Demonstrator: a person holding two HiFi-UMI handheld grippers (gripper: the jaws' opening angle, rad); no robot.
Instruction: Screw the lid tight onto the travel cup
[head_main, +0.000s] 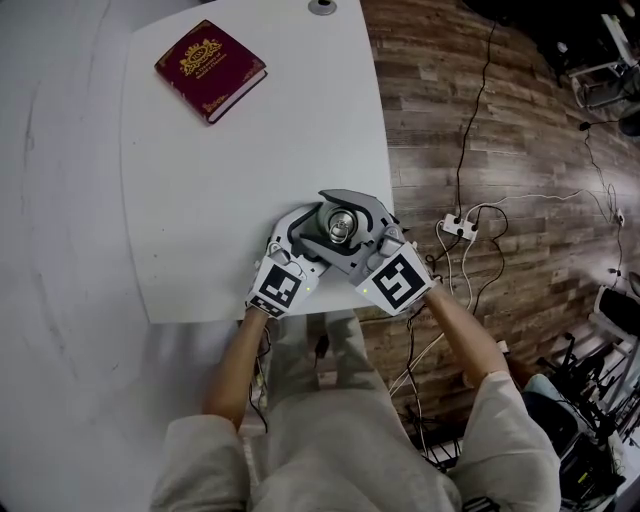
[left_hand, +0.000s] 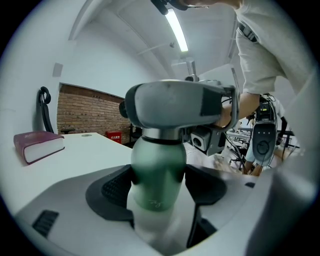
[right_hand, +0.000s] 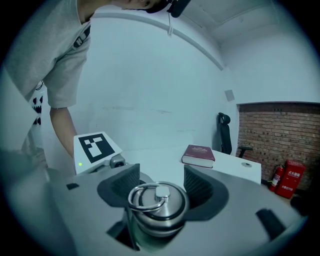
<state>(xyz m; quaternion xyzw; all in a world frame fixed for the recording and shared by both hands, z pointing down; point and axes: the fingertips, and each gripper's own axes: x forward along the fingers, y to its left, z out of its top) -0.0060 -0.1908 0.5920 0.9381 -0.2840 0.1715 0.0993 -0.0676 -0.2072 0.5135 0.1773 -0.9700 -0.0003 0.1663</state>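
Recorder: Handling note. Your left tongs (left_hand: 159, 189) are clenched on the travel cup (left_hand: 156, 160), with a pad on either side of its green body below the shoulder. It looks like metal, so it should be stiff and not give under squeeze, and it likely has some heft. The smooth coat will probably slip if you twist hard. Keep hold at mid-body, where the pads sit flat.

Checker: Agreed. Your right tongs (right_hand: 159, 182) stand spread round the lid (right_hand: 157, 206). The pads flank it, with no press that I can see. The lid is polished metal with a loose ring (right_hand: 142, 196) on top, and I judge it slick too. Take it by the rim, not the ring, which would only swing.

Recorder: Position. The cup is upright between both tongs at the near edge of the bench (head_main: 250, 160), toward its right corner. No view tells whether its base rests on the bench.

Checker: The views differ.
- Left gripper view: gives you the green body and the grip on it. The right tongs' grey jaw wraps across the top, so the lid's face is hidden there.
- Right gripper view: gives the lid top and ring, but none of the body.
- Head view: the only one showing both tongs meeting, and the book (head_main: 210, 68) well apart at the bench's far left.
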